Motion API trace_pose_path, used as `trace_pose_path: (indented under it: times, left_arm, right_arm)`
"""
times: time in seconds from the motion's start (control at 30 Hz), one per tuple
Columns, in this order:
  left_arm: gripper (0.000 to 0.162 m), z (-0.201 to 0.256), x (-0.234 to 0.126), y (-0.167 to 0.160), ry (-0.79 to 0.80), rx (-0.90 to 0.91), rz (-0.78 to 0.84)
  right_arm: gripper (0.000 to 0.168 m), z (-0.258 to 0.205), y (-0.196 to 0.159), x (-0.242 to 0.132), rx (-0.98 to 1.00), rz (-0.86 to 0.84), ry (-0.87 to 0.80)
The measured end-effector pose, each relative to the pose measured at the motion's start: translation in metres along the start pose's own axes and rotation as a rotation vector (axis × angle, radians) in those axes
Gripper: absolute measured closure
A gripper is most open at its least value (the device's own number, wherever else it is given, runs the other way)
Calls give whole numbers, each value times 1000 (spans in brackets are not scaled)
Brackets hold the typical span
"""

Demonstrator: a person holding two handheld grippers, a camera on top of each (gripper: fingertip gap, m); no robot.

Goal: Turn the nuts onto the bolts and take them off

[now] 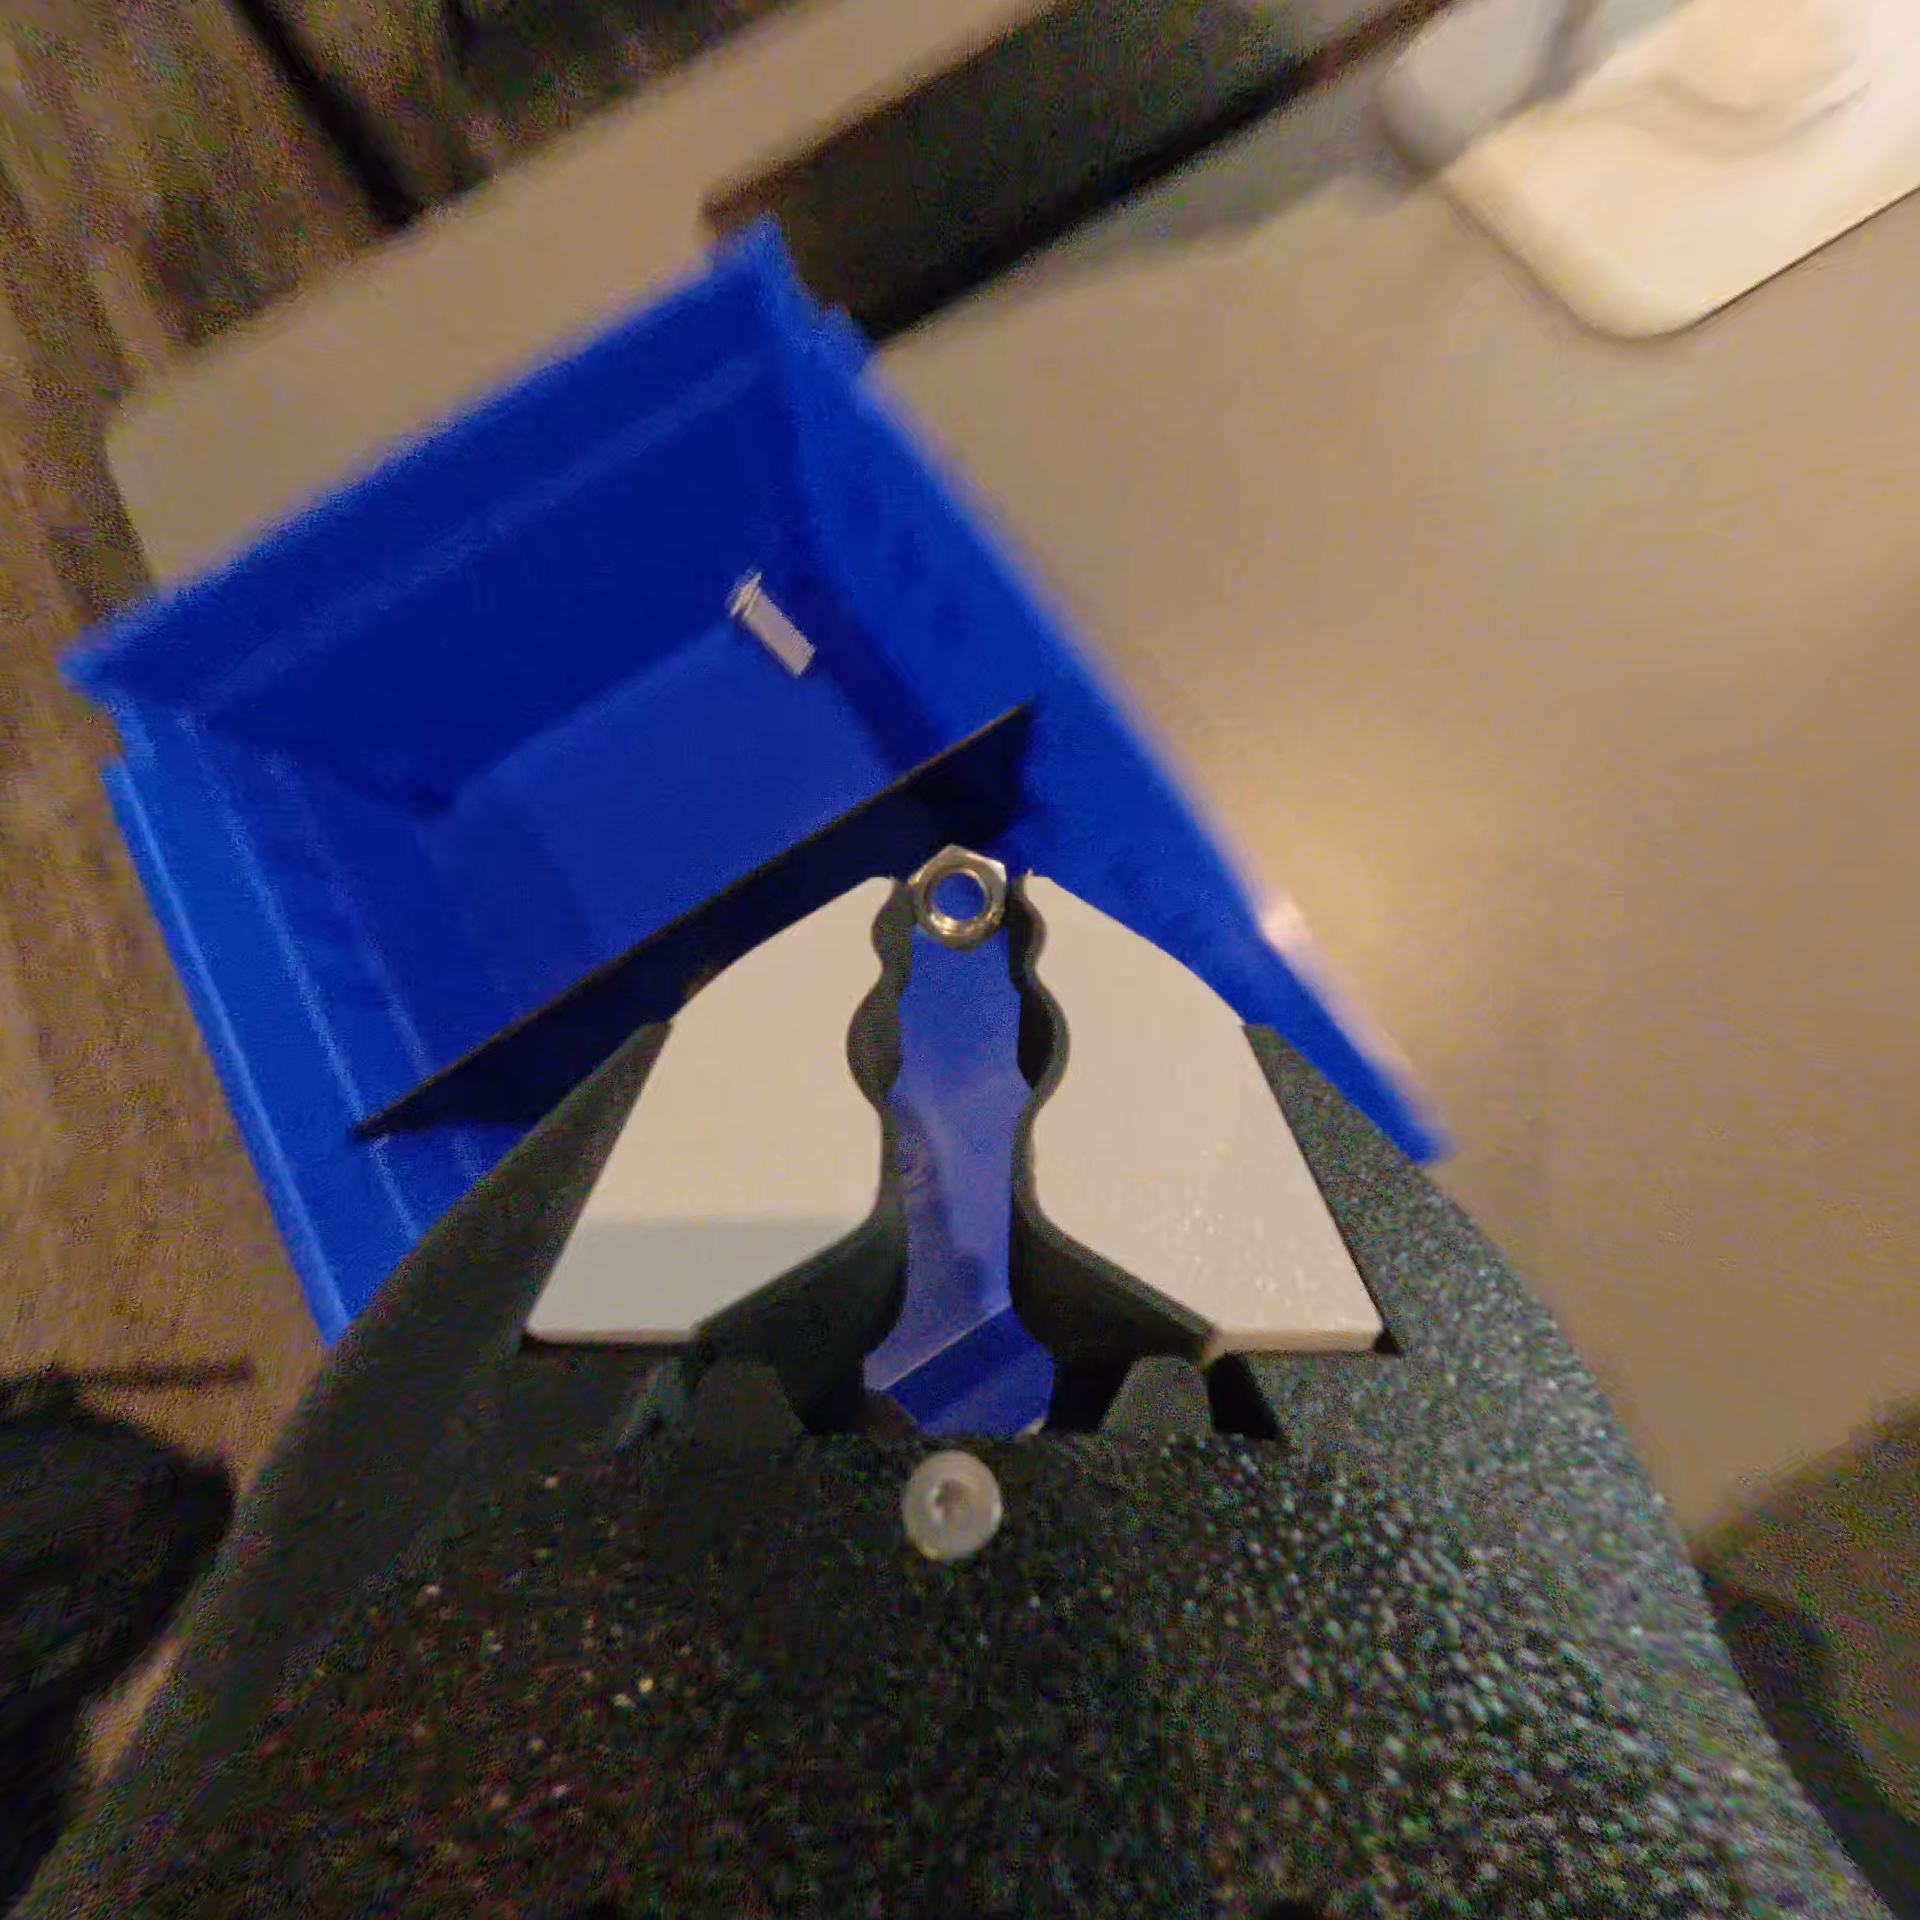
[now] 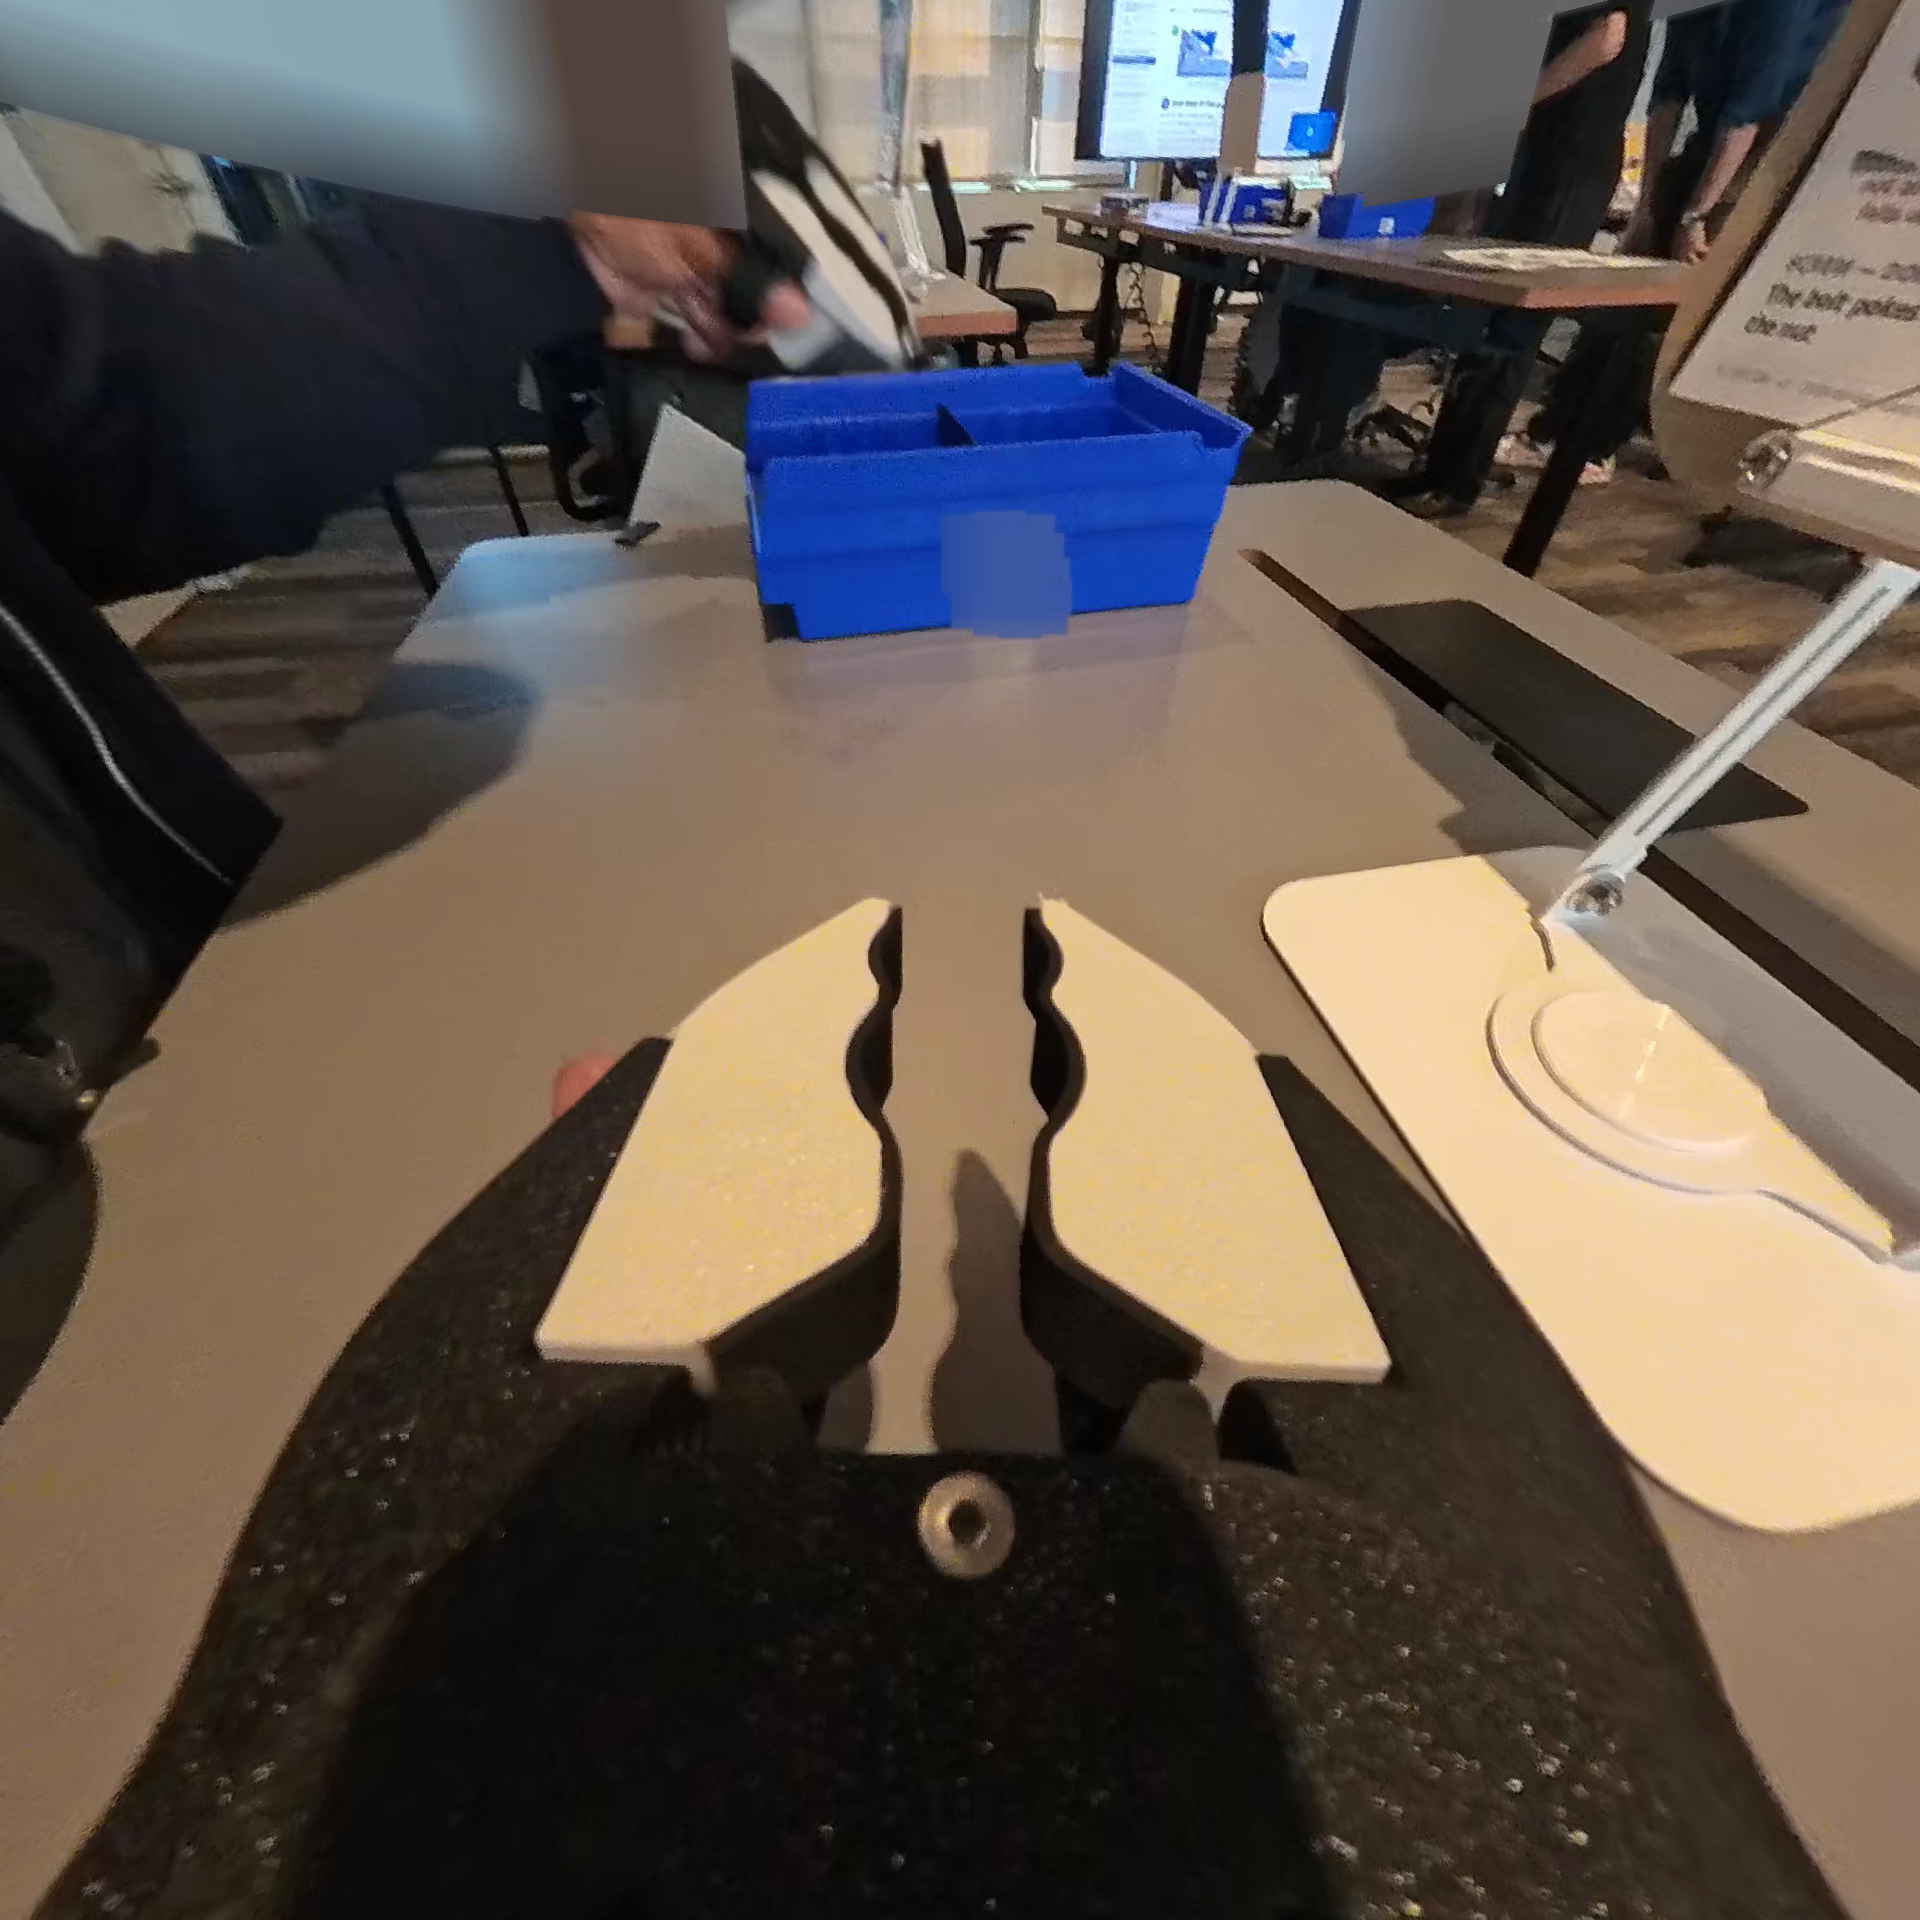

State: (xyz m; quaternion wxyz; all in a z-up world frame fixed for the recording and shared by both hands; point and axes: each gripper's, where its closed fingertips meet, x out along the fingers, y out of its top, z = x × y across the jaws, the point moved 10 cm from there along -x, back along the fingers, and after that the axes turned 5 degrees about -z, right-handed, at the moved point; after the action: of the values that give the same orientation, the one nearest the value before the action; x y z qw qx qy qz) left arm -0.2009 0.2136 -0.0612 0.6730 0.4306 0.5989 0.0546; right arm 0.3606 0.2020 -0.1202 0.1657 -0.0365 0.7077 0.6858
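The left gripper pinches 1 nut at its tips over the blue box, where 1 bolt lies; the right gripper waits over the bench, fingers spread, holding nothing, ready for the bolt.

Left gripper: black speckled body, 2 pale grey finger plates with black wavy inner edges. Silver hex nut pinched between the tips. Beyond the jaws: bright blue bin, black divider inside it, silver bolt on the blue floor past the divider. Table right of the jaws is plain beige-grey.

Right gripper: same black speckle, plates read off-white, silver screw behind the jaws. Jaws are apart with grey table between them. Straight ahead, blue bin again. Right of the jaws: white stand base, black mat farther out. Left of the jaws: dark navy sleeve.
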Motion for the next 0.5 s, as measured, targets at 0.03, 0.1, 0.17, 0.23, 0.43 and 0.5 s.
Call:
trace_pose_path:
  times: [0.03,0.1,0.17,0.23,0.43,0.5]
  left_arm:
    - [145,17,-15,9,-33,21,71]
    - [144,59,-32,26,-120,78,189]
    - [144,101,-28,36,-189,135,269]
    - [144,142,-9,42,-312,157,358]
    - [145,248,81,57,-598,238,472]
    - [145,274,105,59,-600,315,473]
  right_arm:
    - [147,-2,-2,-4,7,-16,-16]
    - [146,-6,-8,-12,28,-56,-63]
    - [147,-13,-17,-19,54,-110,-109]
    - [147,-23,-25,-25,71,-131,-148]
    - [147,-53,-45,-25,116,-198,-154]
    - [152,-58,-50,-20,95,-244,-154]
